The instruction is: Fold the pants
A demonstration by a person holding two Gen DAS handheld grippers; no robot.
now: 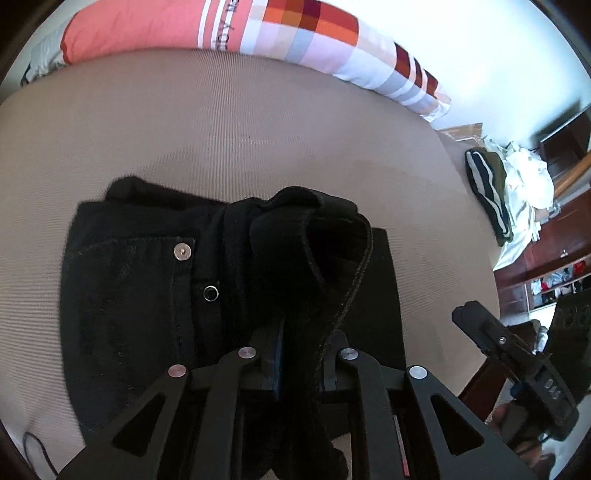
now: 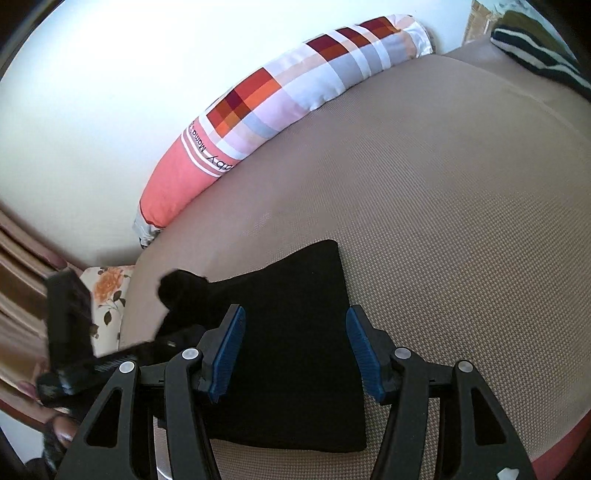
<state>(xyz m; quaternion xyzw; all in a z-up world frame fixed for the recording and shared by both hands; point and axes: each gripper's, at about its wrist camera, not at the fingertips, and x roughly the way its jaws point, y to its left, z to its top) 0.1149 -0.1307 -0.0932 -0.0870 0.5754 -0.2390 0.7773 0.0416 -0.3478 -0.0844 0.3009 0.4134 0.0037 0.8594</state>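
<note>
Black pants (image 1: 155, 295) lie folded on a beige bed (image 1: 258, 129), with a metal button (image 1: 183, 253) showing on the left part. My left gripper (image 1: 301, 354) is shut on a raised fold of the pants (image 1: 314, 236), which is lifted above the rest. In the right wrist view the folded pants (image 2: 295, 350) lie flat under my right gripper (image 2: 293, 350), which is open with its blue pads (image 2: 229, 350) on either side above the cloth. The left gripper (image 2: 70, 332) shows blurred at the left edge of that view.
A long checked and coral bolster pillow (image 1: 258, 33) lies along the far edge by the white wall. A striped garment (image 1: 487, 188) and white clothes (image 1: 524, 177) lie at the right end of the bed. A floral pillow (image 2: 109, 295) sits at the left.
</note>
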